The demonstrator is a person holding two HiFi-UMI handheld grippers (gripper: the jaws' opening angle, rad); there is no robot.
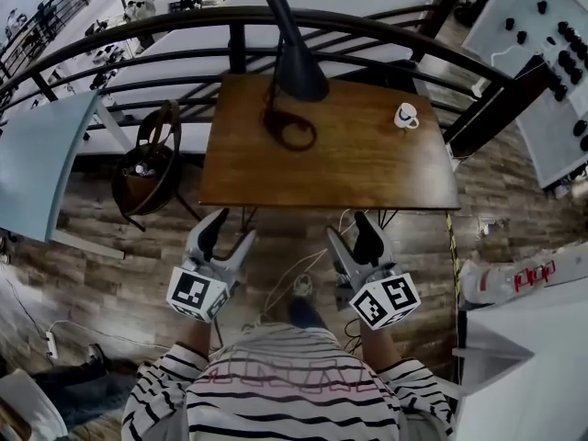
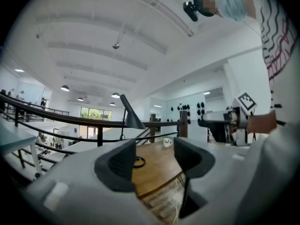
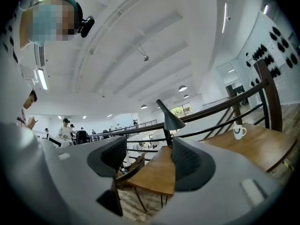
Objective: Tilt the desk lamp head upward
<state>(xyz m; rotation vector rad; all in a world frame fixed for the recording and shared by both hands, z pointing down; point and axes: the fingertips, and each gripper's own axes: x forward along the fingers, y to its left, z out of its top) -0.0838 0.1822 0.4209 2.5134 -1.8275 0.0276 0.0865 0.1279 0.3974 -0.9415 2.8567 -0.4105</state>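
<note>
A black desk lamp [image 1: 296, 61] stands at the far middle of the wooden table [image 1: 367, 177], its cone head angled down over its ring base [image 1: 292, 132]. Both grippers hover over the floor, short of the table's near edge. My left gripper [image 1: 230, 233] is open with nothing between its fingers, and so is my right gripper [image 1: 353, 235]. In the left gripper view the lamp [image 2: 131, 117] rises beyond the open left gripper [image 2: 154, 161]. In the right gripper view the lamp [image 3: 171, 120] stands above the open right gripper [image 3: 149, 161].
A white mug [image 1: 406, 116] sits at the table's far right. A black curved railing [image 1: 367, 24] runs behind the table. A chair with a bag [image 1: 147, 168] stands left of it, beside a pale blue tabletop [image 1: 41, 163]. Cables [image 1: 294, 278] lie on the floor.
</note>
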